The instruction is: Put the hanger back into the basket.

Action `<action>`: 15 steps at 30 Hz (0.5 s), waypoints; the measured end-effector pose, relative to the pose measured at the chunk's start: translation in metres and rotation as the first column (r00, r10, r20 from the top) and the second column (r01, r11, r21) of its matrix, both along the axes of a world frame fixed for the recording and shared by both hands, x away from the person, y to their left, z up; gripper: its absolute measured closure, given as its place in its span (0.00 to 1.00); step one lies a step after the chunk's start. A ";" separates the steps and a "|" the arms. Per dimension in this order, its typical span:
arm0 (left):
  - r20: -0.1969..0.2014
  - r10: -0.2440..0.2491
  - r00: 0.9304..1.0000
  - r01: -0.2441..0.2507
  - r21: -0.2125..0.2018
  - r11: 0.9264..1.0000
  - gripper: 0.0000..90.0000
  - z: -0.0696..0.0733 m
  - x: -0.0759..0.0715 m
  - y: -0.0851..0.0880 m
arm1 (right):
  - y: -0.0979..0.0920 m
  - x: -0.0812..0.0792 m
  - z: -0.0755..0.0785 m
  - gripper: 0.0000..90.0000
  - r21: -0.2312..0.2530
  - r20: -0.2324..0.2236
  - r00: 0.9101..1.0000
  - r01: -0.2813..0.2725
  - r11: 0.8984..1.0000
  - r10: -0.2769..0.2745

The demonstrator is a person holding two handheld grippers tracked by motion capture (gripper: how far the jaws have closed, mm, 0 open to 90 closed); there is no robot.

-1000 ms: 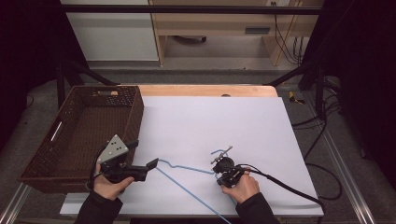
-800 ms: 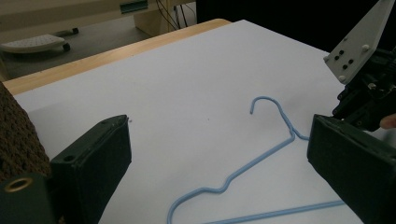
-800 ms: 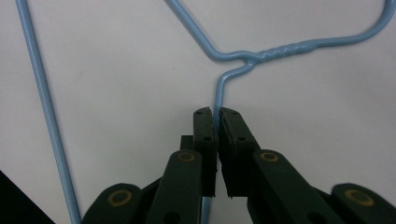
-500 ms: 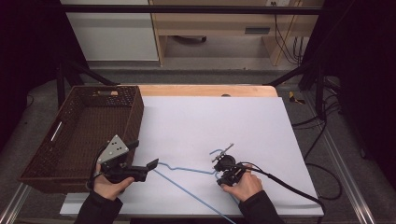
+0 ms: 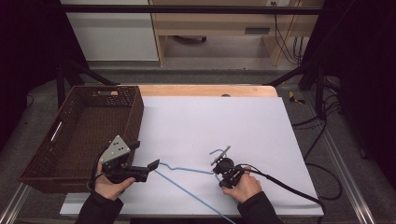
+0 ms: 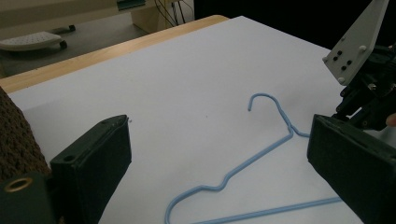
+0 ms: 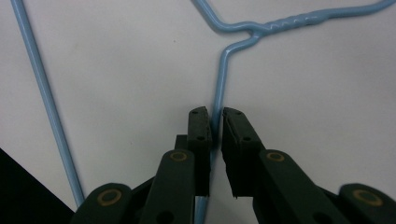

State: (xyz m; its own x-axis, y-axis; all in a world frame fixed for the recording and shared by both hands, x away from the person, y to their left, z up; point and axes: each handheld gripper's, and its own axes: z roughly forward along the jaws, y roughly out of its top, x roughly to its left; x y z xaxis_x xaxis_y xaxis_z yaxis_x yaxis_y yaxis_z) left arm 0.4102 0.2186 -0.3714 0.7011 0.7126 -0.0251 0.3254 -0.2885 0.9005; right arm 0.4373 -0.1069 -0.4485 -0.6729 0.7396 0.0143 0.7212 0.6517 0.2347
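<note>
Right hand-held gripper [image 7: 214,122] sits at the bottom centre of its own view with its two black jaws pinched onto one arm of the thin light-blue wire coat hanger [image 7: 219,84], the wire running up between the pads to the twisted neck near the top of the frame. In the high view this right hand-held gripper [image 5: 223,169] lies low and right of centre, held by the person's right hand [image 5: 243,185], with a black cable trailing off to the lower right. The light-blue wire coat hanger [image 5: 187,169] lies flat on the white sheet covering the counter [image 5: 210,121], its hook curling just above the right hand-held gripper and its long straight bar slanting down toward the bottom edge. The left hand-held gripper [image 5: 153,164], held in the left hand [image 5: 111,184] at the lower left, carries a grey three-cornered plate and points rightward at the hanger's shoulder bend; I cannot tell from above whether it touches the wire. In the left gripper view its jaws stand wide apart with nothing between them, one at the lower left and one at the right edge, and the hanger [image 6: 261,154] lies on the sheet beyond. A dark brown woven rectangular basket [image 5: 84,130] sits at the left of the counter, beside the left hand.
</note>
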 end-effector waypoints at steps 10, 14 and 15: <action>-0.006 -0.011 1.000 0.011 0.012 1.000 0.07 -0.001 0.000 -0.003 | -0.001 0.002 0.000 0.97 0.004 -0.018 0.999 0.041 0.999 -0.041; -0.007 -0.015 1.000 0.016 0.016 1.000 0.07 0.000 0.001 -0.003 | -0.003 0.002 0.000 0.97 0.019 -0.009 0.999 0.038 0.999 -0.038; -0.008 -0.019 1.000 0.019 0.022 1.000 0.07 0.000 0.002 -0.005 | -0.004 0.001 -0.001 0.97 0.035 -0.001 0.999 0.043 0.998 -0.043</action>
State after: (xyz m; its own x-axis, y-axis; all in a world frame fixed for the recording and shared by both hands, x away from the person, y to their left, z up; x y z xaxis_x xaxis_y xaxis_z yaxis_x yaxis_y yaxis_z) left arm 0.4117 0.2141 -0.3710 0.7143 0.6997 -0.0147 0.3265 -0.3145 0.8913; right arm 0.4380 -0.1106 -0.4490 -0.6407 0.7667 0.0408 0.7484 0.6118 0.2562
